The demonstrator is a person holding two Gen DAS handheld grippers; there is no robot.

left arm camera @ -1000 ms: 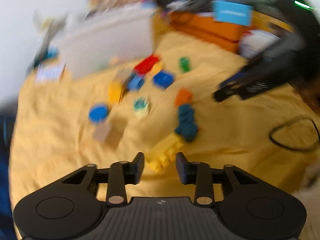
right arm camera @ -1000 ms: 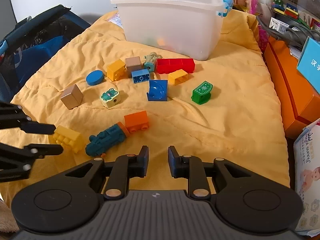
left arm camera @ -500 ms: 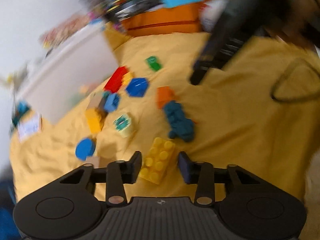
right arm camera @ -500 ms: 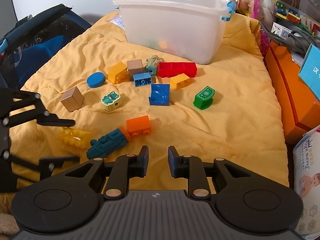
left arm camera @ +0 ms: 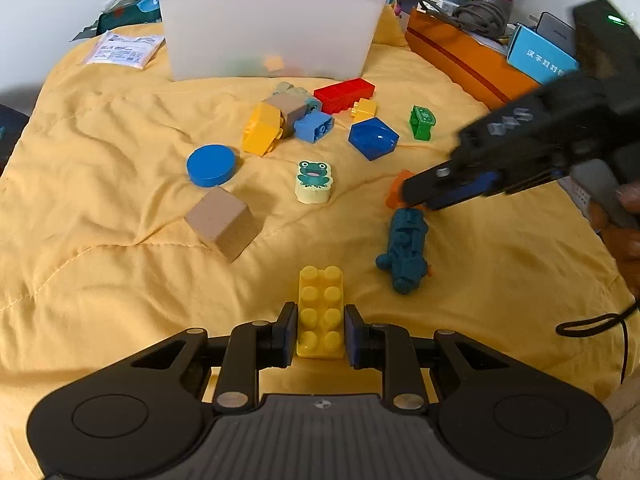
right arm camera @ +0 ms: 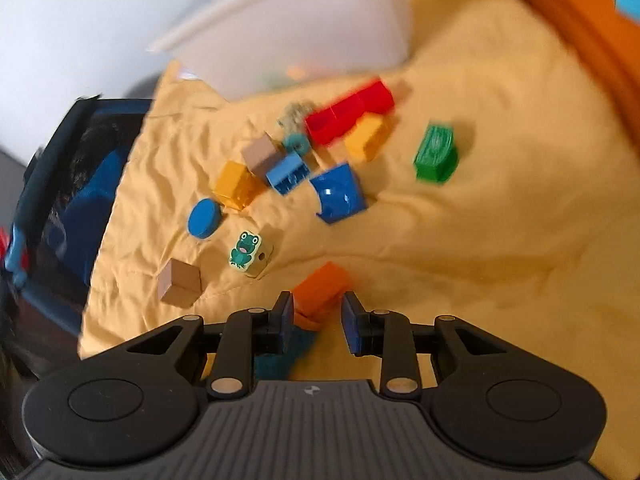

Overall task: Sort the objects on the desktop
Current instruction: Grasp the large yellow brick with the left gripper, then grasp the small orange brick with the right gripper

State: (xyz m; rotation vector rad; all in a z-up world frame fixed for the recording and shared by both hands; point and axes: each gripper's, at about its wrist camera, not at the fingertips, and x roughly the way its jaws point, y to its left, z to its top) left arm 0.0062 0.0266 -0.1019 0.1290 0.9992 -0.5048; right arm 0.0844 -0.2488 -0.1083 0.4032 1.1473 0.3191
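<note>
Left claw [left arm camera: 321, 334]: matte black body with a ribbed centre panel and a small pale emblem at its top edge. Two round discs flank the panel, each with a raised inner ring. Angular black linkage arms carry silver screw heads. Fingers [left arm camera: 287, 332] are lined with dark blue pads.

Right claw [right arm camera: 317, 322]: same build. Seen from outside, a green light glows on its black housing.

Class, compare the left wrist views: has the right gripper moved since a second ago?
Yes. The right gripper has come down toward the orange block, nearer the teal toy on the yellow blanket. Its jaws have just been opening, the block between them.
</note>
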